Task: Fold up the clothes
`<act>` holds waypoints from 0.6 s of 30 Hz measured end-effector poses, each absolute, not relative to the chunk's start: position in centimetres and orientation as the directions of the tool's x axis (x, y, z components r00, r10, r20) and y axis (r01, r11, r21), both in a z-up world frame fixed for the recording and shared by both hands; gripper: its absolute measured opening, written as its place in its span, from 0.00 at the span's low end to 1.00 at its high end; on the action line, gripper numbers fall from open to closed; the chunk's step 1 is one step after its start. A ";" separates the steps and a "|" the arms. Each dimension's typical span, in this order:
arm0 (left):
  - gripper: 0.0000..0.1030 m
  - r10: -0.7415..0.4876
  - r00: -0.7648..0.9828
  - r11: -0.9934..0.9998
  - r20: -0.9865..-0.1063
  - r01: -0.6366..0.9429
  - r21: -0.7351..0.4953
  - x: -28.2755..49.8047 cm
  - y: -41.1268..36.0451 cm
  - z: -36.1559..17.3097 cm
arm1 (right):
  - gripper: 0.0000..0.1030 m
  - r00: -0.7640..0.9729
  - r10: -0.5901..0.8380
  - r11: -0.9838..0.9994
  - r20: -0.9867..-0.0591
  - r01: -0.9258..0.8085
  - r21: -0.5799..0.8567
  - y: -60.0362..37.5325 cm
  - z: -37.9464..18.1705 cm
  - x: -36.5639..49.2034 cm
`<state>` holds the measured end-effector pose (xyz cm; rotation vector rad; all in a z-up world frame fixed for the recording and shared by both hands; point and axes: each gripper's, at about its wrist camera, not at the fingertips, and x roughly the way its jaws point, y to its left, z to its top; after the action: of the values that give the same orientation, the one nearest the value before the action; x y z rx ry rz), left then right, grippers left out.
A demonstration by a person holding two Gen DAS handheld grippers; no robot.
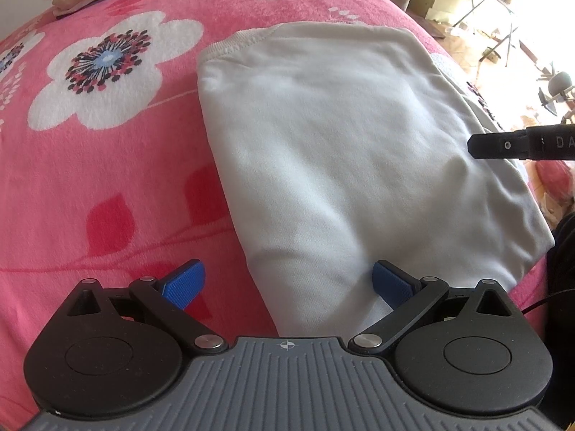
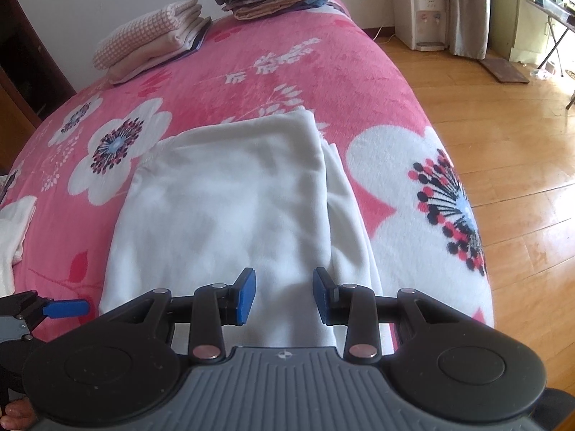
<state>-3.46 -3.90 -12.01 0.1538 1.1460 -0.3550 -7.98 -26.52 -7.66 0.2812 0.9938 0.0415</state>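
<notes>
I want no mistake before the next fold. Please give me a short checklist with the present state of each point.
1. Left gripper jaws open, no cloth pinched: ok.
2. Right gripper jaws apart, no cloth gripped between them: ok.
3. White garment lies flat on the pink blanket: ok; only soft wrinkles.
4. Right edges aligned: not ok; an under layer sticks out along the right side in the right wrist view.
5. Folded piles at the far end stay clear of the garment: ok.
6. Garment's near edge: cannot tell, both grippers hide it.
</notes>
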 end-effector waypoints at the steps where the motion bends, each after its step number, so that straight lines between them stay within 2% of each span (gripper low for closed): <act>1: 0.98 -0.197 0.364 0.934 -0.910 0.352 -0.061 -3.5 -3.9 -12.0 | 0.36 0.547 0.163 0.963 -0.821 0.091 0.252 -26.4 -7.7 -8.0; 18: 0.98 -0.203 0.361 0.934 -0.910 0.351 -0.069 -3.6 -3.8 -12.1 | 0.36 0.534 0.170 0.966 -0.828 0.075 0.246 -25.4 -7.8 -8.5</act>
<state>-3.56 -3.77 -12.12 0.1461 1.1478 -0.3582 -8.47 -25.37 -7.83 0.2651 1.0095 0.0574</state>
